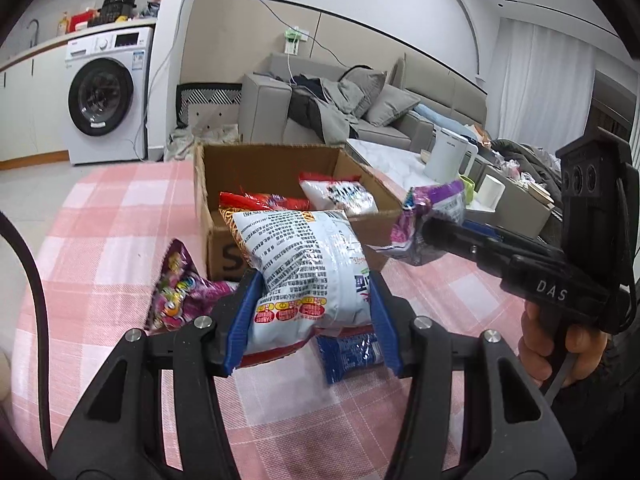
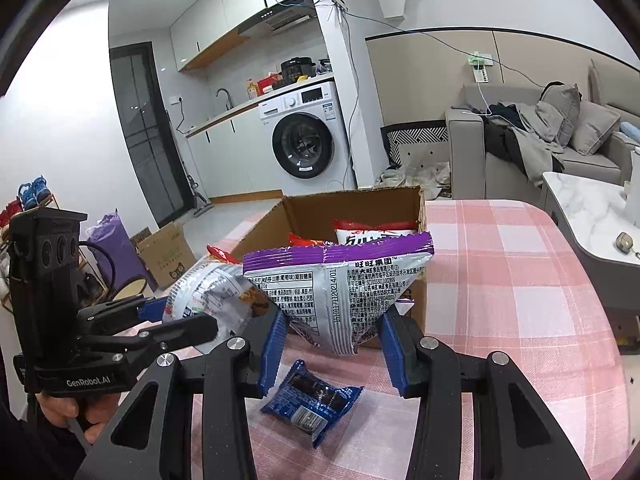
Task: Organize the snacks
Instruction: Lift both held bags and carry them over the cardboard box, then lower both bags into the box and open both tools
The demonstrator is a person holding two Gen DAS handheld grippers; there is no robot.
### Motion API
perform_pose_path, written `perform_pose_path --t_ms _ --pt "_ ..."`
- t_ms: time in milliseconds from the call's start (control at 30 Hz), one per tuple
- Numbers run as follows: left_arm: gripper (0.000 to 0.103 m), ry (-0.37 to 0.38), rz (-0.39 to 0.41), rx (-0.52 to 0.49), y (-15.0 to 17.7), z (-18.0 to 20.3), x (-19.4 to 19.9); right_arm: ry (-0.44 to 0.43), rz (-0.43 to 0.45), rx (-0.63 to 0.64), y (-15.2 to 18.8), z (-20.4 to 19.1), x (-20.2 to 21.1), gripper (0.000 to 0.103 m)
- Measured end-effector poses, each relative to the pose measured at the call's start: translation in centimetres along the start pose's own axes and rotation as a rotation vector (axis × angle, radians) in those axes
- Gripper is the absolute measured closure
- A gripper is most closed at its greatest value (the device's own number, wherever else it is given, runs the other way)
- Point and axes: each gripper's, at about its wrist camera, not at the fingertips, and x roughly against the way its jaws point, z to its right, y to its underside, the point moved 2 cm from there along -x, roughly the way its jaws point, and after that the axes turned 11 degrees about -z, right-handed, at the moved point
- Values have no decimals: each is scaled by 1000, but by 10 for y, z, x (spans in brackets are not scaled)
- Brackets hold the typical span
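Left claw was squeezing a white snack bag between its blue fingers, lifted off the tabletop. At about 9 o'clock from that bag, a pink candy bag lay on the checked cloth. Just under the claw, at 6 o'clock, a blue packet lay flat. At 12 o'clock stood the cardboard box, open on top, with a red bag and a red-and-white bag already inside.

Right claw was pinching a purple-topped bag, also up in the air, at about 3 o'clock from the white one and just in front of the box.

It looked like the carrying step: both bags were picked up but not yet in the box. Next, each claw would probably need to go forward over the box wall, then let go so the bag drops in. The white bag was puffy, so it might slip. The pink and blue packets were still waiting.
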Motion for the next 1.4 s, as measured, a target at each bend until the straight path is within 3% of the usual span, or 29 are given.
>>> perform_pose_path --t_ms 567,1400 --pt "53 -60 71 12 -50 -18 33 9 48 -20 -51 -9 12 59" --pt "53 -106 18 14 -118 -18 -55 -17 26 -95 -108 6 -38 61"
